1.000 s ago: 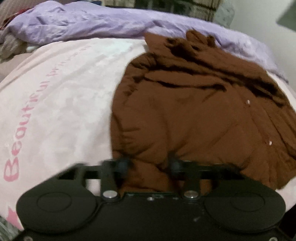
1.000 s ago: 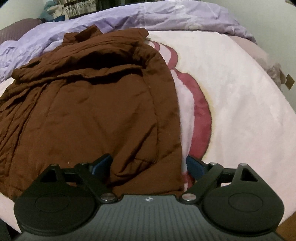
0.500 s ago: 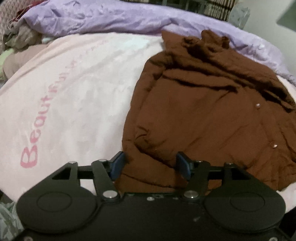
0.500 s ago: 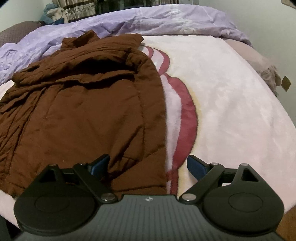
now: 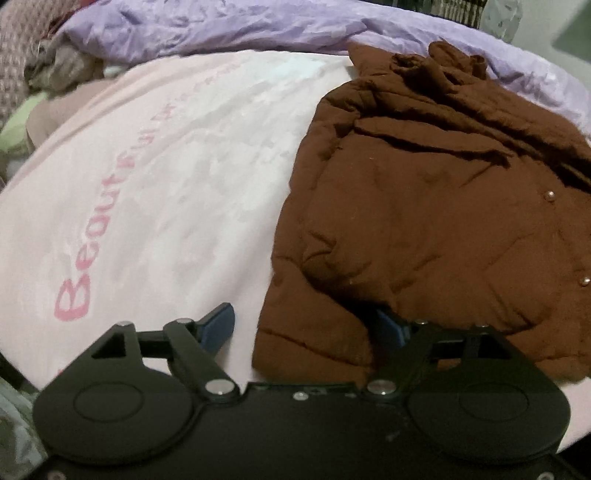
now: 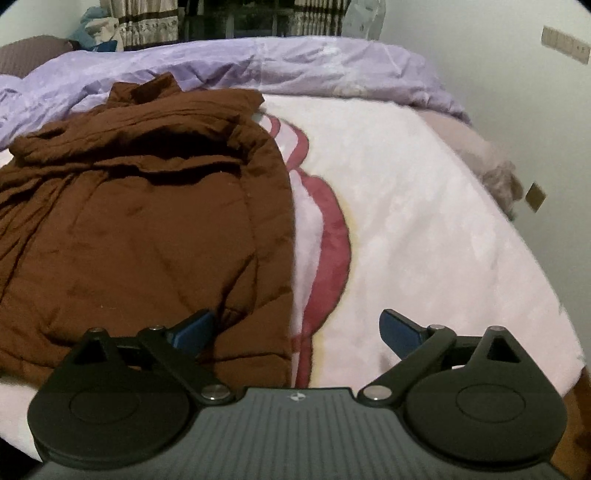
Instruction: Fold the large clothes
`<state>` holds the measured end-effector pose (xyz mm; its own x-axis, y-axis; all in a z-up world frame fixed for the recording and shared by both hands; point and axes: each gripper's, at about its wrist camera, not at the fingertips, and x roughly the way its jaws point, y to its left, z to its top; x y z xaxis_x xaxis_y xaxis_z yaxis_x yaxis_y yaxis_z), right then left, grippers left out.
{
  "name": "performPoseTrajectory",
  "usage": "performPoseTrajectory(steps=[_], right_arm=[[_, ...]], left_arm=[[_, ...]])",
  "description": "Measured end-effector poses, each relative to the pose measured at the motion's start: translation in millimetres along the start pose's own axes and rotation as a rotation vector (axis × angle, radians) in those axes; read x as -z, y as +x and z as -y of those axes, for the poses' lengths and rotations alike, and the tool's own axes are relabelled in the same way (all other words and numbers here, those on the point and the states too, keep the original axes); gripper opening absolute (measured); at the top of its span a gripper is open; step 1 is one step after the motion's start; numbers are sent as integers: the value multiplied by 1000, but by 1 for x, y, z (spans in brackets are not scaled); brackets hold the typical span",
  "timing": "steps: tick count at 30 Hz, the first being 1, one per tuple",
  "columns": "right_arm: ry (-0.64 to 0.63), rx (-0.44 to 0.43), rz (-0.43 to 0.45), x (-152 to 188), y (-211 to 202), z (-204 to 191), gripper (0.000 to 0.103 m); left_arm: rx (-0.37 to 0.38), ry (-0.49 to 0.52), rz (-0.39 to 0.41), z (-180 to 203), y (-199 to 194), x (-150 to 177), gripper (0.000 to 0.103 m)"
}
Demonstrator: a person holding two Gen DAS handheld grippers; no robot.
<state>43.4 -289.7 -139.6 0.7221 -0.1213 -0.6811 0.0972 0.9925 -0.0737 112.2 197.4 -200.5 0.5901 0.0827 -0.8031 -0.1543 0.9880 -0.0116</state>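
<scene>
While left view shows jacket (image 5: 424,221) snaps | right view shows, perhaps, curtains (image 6: 147,18)

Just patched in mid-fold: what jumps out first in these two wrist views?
A big brown coat lies rumpled on the pale pink blanket, its collar end toward the lilac duvet bunched along the far side. The left gripper has just been opening, and its fingers straddle the coat's near corner without pinching it. The right gripper is open at the coat's other near corner, beside the blanket's dark red stripe.
</scene>
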Motion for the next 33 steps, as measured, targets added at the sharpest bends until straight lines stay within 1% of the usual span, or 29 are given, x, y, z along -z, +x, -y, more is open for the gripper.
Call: performPoseTrajectory(steps=[2, 3, 5, 7, 8, 11, 13, 14, 15, 16, 17, 18, 19, 20, 22, 23, 24, 26, 28, 30, 33], right_arm=[[-9, 52, 37, 1, -8, -1, 103], [-8, 97, 56, 1, -13, -1, 103], [8, 122, 92, 2, -21, 3, 103], [54, 67, 71, 3, -18, 14, 103], [74, 20, 43, 3, -13, 18, 103], [146, -160, -32, 6, 5, 22, 103], [190, -239, -84, 7, 22, 20, 103], [213, -258, -102, 7, 29, 19, 103], [225, -249, -66, 6, 29, 18, 87], [233, -252, -58, 4, 30, 17, 64], [236, -248, -63, 0, 29, 15, 59], [244, -251, -81, -4, 29, 15, 49], [246, -245, -88, -7, 27, 15, 40], [229, -238, -91, -9, 26, 14, 38], [186, -231, -89, -11, 20, 11, 27], [181, -229, -89, -11, 16, 10, 25], [175, -225, -82, -13, 12, 10, 16], [161, -258, -44, -18, -4, 8, 15], [105, -241, 19, -26, -29, -2, 14], [62, -240, 76, -35, -49, -10, 13], [75, -215, 141, -46, -76, -9, 12]], left_arm=[[-3, -6, -19, 4, 3, -6, 84], [3, -17, -35, 2, 3, -8, 82], [29, -30, -64, 2, 4, -14, 82], [106, -21, -75, 4, 2, -12, 82], [118, -4, -73, 7, 2, -11, 82], [89, 47, -58, 16, 5, -9, 83], [100, 32, -48, 16, 7, -11, 82], [113, 16, -42, 14, 5, -10, 78], [123, -5, -37, 11, 5, -11, 76], [129, -22, -35, 8, 4, -11, 72], [126, -29, -28, 7, 2, -11, 53], [128, -29, -21, 7, -1, -12, 30], [147, -36, -13, 5, -3, -14, 21], [159, -45, -7, 4, -8, -15, 13], [168, -51, 7, 4, -15, -16, 10], [169, -51, 22, 5, -21, -18, 10], [171, -44, 46, 6, -30, -20, 9], [178, -32, 116, 8, -53, -26, 9], [201, -27, 192, 8, -82, -32, 8], [207, -25, 252, 10, -107, -38, 7], [181, -10, 280, 11, -135, -38, 7]])
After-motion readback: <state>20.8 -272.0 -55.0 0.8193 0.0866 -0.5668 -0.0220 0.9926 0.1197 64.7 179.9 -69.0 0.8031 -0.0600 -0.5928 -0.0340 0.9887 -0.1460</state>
